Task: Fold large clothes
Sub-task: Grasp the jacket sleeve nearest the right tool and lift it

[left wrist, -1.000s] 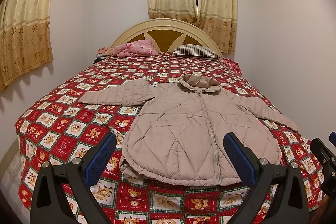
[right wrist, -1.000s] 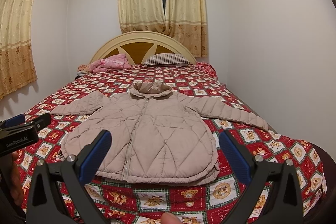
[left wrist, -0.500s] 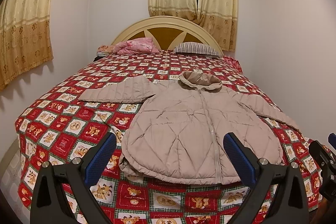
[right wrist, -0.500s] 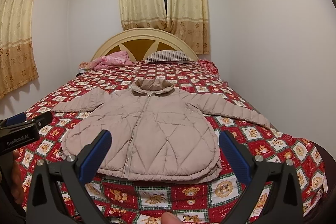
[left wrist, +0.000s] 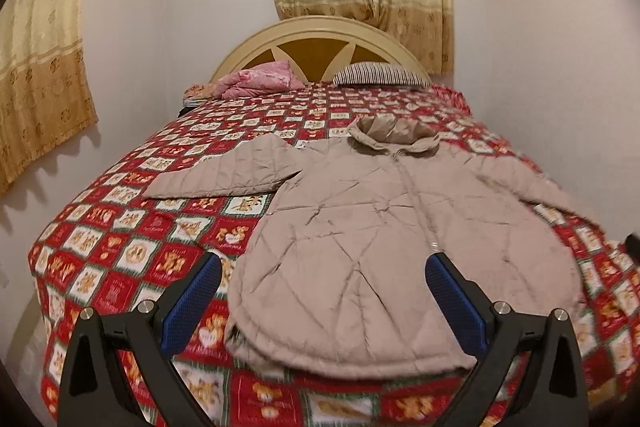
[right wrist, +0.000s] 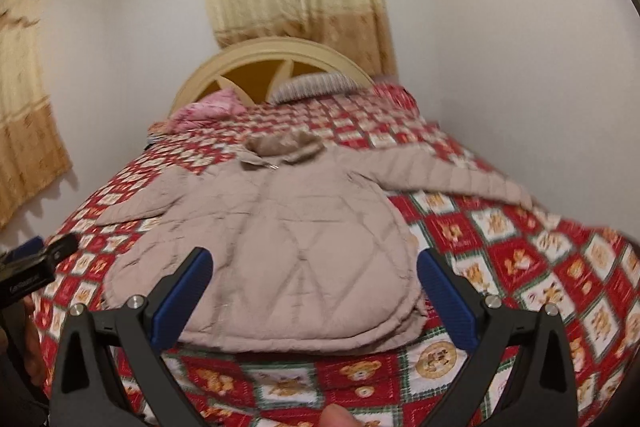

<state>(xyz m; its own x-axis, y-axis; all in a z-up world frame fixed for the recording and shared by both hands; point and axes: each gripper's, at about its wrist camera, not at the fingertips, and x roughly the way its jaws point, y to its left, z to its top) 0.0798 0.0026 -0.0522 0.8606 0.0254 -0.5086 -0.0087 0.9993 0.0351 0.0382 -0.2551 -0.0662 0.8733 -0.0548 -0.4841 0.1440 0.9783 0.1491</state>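
Bed (left wrist: 120, 251) with a teddy-bear quilt carried a beige padded jacket (left wrist: 360, 247), spread flat, zipped, sleeves out; left gripper (left wrist: 322, 297) and right gripper (right wrist: 314, 293) hovered released above its hem, folding seemingly unstarted, a sleeve grasp likely next

Beige quilted jacket (left wrist: 360, 239), red bear-print checked bedspread (left wrist: 120, 251) — pink blanket (left wrist: 256, 83), striped pillow (left wrist: 376, 75)

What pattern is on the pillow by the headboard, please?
Narrow dark-and-light stripes on the pillow, clearest in the left wrist view.
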